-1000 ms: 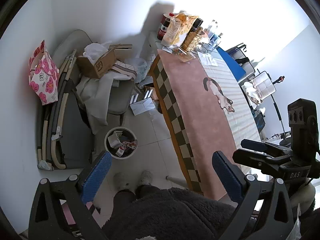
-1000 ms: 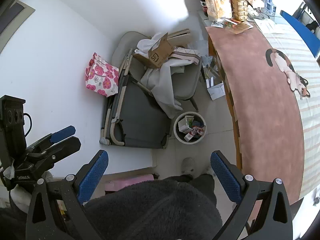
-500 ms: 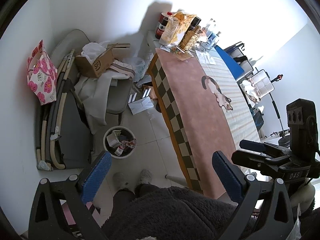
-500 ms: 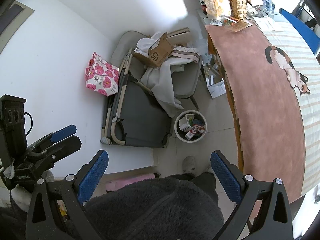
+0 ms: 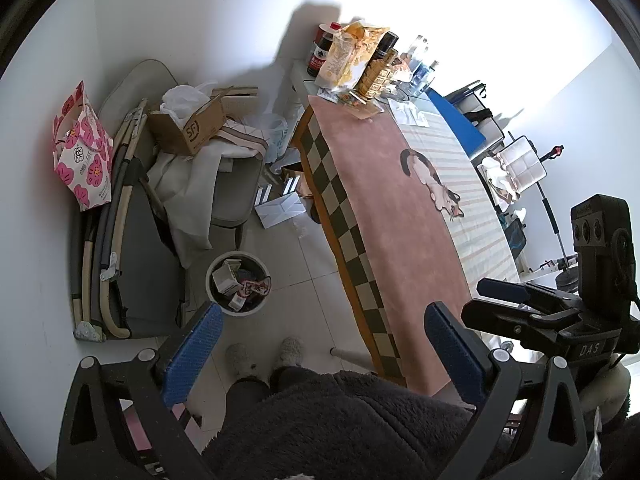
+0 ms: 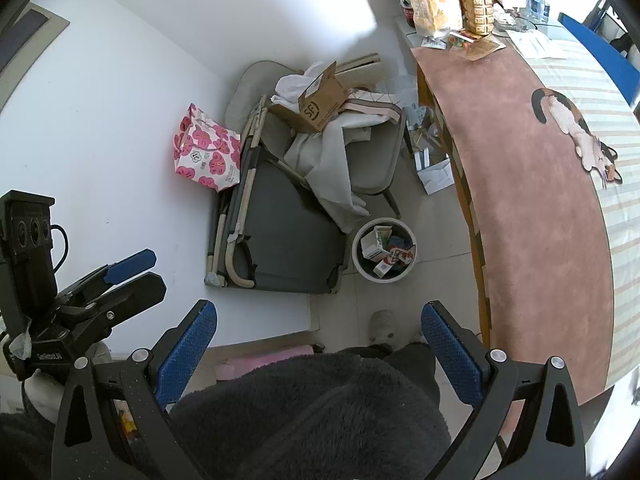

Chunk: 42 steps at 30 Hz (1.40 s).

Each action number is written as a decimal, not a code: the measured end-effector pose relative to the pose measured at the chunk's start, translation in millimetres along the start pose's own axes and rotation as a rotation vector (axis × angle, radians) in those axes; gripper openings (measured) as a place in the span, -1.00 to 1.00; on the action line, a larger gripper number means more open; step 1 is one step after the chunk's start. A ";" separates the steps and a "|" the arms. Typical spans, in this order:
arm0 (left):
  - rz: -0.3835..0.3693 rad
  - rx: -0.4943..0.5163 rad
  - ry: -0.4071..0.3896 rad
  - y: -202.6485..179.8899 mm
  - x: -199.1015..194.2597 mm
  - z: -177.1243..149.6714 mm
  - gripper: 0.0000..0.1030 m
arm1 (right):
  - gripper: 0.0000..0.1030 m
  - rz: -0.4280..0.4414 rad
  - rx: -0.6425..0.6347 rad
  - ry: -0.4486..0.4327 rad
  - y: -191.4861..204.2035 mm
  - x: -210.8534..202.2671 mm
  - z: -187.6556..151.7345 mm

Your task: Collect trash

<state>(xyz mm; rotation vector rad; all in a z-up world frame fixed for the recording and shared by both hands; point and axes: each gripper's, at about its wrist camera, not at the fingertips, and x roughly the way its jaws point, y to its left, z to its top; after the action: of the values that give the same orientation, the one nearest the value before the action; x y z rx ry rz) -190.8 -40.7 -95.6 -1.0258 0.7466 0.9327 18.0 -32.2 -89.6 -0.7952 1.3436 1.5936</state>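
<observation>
White walls and pale floor tiles (image 5: 296, 276) frame our view, with a long table (image 5: 400, 240) under a pink cloth running from six toward one o'clock in the left wrist view. We hold the left gripper (image 5: 320, 354) high above the floor, its blue-padded fingers (image 5: 192, 354) spread wide with nothing between them. The right gripper (image 6: 318, 350) stands just as wide and just as bare; in the left view it shows side-on at about four o'clock. The white trash bin (image 5: 212, 292) sits on the tiles at about seven o'clock from the centre of the left view, beside the table's checked edge and just in front of a folded grey cot (image 5: 136, 248). Inside it we see a small carton (image 6: 374, 244) and some printed wrappers (image 6: 398, 256), though we cannot read what they are. A white envelope (image 5: 282, 210) lies on the floor near the table leg, at about ten o'clock from the bin in the right view's sense of twelve. On the far end of the table, near twelve o'clock, stand a yellow snack bag (image 5: 348, 56), a dark bottle (image 5: 320, 54) and loose packets (image 6: 460, 40). A pink flowered bag (image 5: 82, 152) leans on the wall at nine o'clock, and a cardboard box (image 5: 190, 128) rests on a cluttered chair (image 5: 232, 184). Our grey slippers (image 5: 262, 354) show below.
</observation>
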 end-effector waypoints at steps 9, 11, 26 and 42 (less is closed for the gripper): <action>0.001 0.002 -0.001 -2.1 -0.1 -1.5 1.00 | 1.00 0.001 0.002 -0.003 1.5 0.7 -0.8; 0.000 0.000 -0.001 -3.5 -0.4 -2.0 1.00 | 1.00 0.001 0.003 -0.002 1.0 0.3 0.3; -0.001 0.001 -0.005 -3.3 -0.2 -3.2 1.00 | 1.00 0.003 0.000 -0.005 0.0 -0.1 0.3; -0.003 0.004 -0.005 -2.6 -2.4 0.0 1.00 | 1.00 0.003 0.012 -0.009 7.8 3.2 7.6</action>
<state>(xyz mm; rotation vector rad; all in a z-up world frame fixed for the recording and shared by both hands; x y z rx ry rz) -189.5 -42.0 -92.5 -1.0198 0.7425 0.9309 10.1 -24.3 -87.6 -0.7781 1.3481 1.5883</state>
